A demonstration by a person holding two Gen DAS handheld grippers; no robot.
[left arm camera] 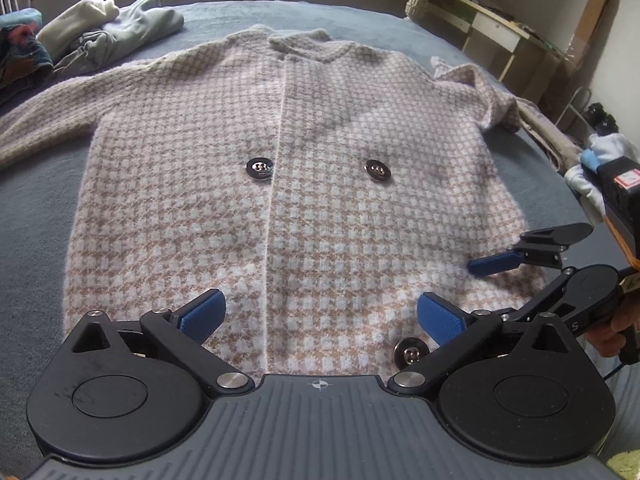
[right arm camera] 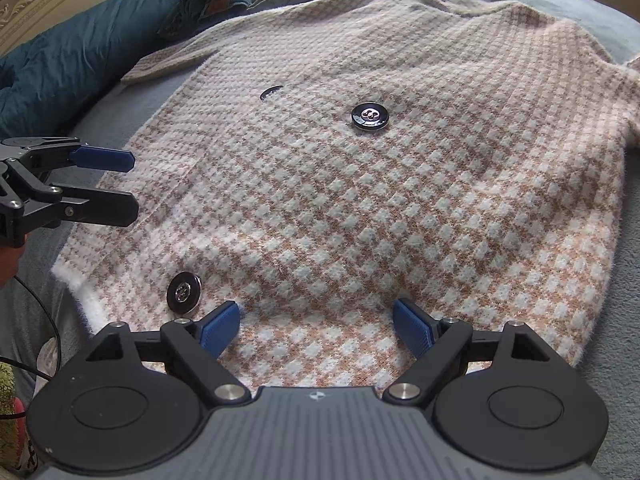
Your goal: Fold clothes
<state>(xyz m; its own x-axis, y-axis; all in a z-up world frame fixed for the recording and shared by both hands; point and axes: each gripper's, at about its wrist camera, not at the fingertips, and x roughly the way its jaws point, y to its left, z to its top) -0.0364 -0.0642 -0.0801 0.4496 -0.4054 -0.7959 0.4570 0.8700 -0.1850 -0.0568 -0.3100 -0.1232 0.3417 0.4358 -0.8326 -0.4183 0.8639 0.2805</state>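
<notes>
1. Partly, the scene is cut off: the hem of the houndstooth cardigan (left arm camera: 304, 184) is hidden behind the body of the left gripper (left arm camera: 320, 314) in the left wrist view and behind the right gripper (right arm camera: 316, 326) in the right wrist view, and whether the blue pads rest on the knit or hover just above it cannot be told.
2. The left gripper's jaws are spread wide, with nothing clamped between them; only the lower front of the cardigan is seen in the gap, with a dark button (left arm camera: 411, 354) just beside the right-hand finger.
3. The right gripper's jaws are likewise held well apart and grip nothing; the cardigan's lower front lies between its blue pads (right arm camera: 222, 326), and a button (right arm camera: 184, 293) sits just to the left of them.
4. The cardigan is laid flat, front up and buttoned, on a grey-blue bed cover (left arm camera: 36, 216), collar away from the grippers; one sleeve is stretched out to the left, while the other is bunched at the right shoulder.
5. A red label (left arm camera: 628, 179) is seen on the right gripper's handle in the left wrist view, but its writing is too blurred to be read; a letter "S" is visible on its black housing.
6. Other clothes (left arm camera: 108, 28) are piled beyond the cardigan, and a teal quilt (right arm camera: 60, 68) is cut off at the frame edge.
</notes>
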